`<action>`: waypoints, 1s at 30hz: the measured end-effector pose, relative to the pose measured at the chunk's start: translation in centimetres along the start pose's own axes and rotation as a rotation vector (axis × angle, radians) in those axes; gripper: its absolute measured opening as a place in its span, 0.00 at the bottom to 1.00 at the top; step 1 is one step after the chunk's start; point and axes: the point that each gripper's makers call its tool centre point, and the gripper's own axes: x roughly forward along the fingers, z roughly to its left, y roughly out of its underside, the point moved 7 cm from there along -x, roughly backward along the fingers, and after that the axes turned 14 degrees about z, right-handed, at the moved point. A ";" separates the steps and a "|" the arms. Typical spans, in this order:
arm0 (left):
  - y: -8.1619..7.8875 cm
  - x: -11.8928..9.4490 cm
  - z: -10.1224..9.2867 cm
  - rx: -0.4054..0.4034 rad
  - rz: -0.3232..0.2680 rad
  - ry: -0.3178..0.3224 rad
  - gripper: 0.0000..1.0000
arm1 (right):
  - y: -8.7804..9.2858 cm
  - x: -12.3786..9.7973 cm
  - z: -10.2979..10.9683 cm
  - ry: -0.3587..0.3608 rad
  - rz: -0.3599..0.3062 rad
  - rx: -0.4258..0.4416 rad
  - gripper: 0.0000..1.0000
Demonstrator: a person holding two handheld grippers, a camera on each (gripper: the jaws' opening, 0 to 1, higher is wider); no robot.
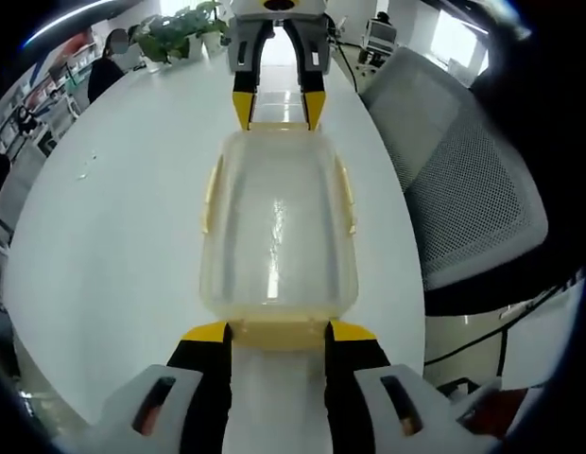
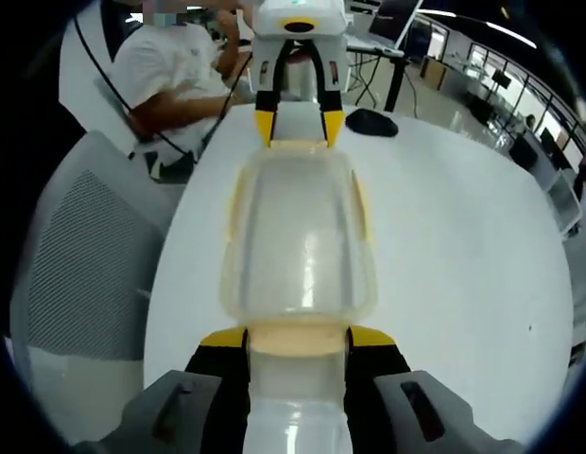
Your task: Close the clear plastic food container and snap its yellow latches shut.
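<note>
Left gripper view: left tongs [image 1: 278,330] and right tongs [image 1: 278,106] open, straddling end latches of lidded clear rectangular plastic food container [image 1: 278,227] between them on white tabletop [image 1: 113,236].

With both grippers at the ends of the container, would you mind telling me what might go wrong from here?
1. The container sits on a smooth white table; uneven pressing by the left gripper and right gripper could slide or tip it.
2. The fingers straddle the end latch and might slip off it.

You're working over a white round table [image 1: 113,236] with the clear container [image 1: 279,232] resting on it, lid on. At the far end in the right gripper view lies a dark object [image 2: 372,122], possibly a mouse.
</note>
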 end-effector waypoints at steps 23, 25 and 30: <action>-0.6 -2.0 -0.1 -0.002 0.018 -0.014 0.37 | -0.3 -1.9 0.0 0.022 -0.002 -0.012 0.37; -0.7 -2.2 -0.2 -0.003 0.019 -0.013 0.37 | -0.4 -2.1 0.1 0.022 -0.001 -0.011 0.37; -0.8 -2.2 -0.3 -0.008 0.022 -0.005 0.37 | -0.3 -2.2 0.3 0.017 -0.003 -0.008 0.37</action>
